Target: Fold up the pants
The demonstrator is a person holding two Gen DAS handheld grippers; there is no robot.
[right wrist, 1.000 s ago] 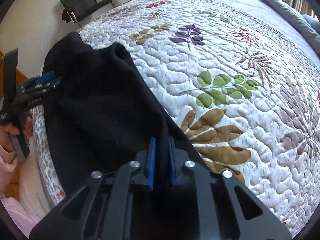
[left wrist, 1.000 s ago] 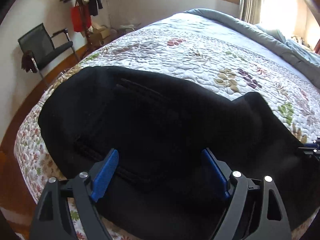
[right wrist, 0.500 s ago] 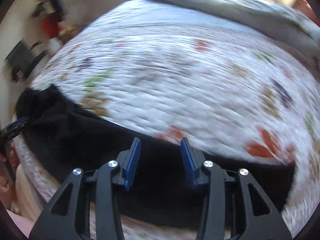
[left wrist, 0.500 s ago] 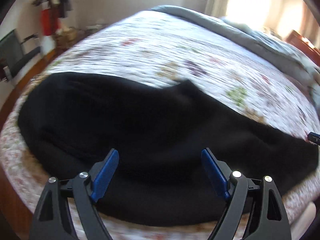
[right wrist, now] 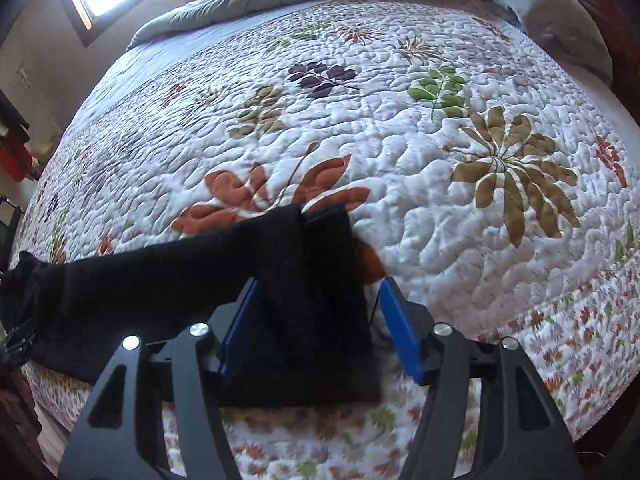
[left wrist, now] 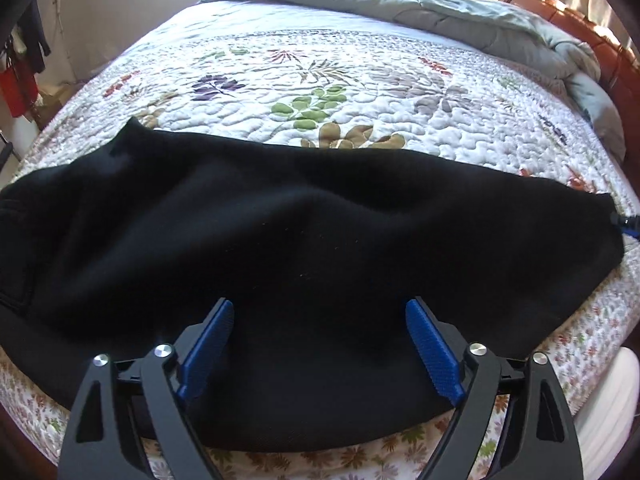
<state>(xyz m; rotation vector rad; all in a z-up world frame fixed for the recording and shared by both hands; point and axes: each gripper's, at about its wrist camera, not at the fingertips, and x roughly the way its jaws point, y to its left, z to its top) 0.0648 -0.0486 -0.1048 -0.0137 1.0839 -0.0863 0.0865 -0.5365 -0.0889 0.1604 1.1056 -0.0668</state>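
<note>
Black pants lie stretched flat along the near edge of the bed, waist end at the left, leg end at the right. My left gripper is open and empty, just above the middle of the pants. In the right wrist view the leg end of the pants lies between the blue pads of my right gripper. The jaws stand apart on either side of the cloth and do not pinch it. The right gripper's tip shows at the far right of the left wrist view.
The bed carries a white floral quilt. A grey duvet is bunched at the head. A wooden headboard runs along the far right. Clothes hang at the far left wall. The bed's near edge drops off below the pants.
The right gripper, shut on the leg end a second ago, has pulled it out to the right and opened. The pants went from bunched to stretched flat. The left gripper stayed open.
</note>
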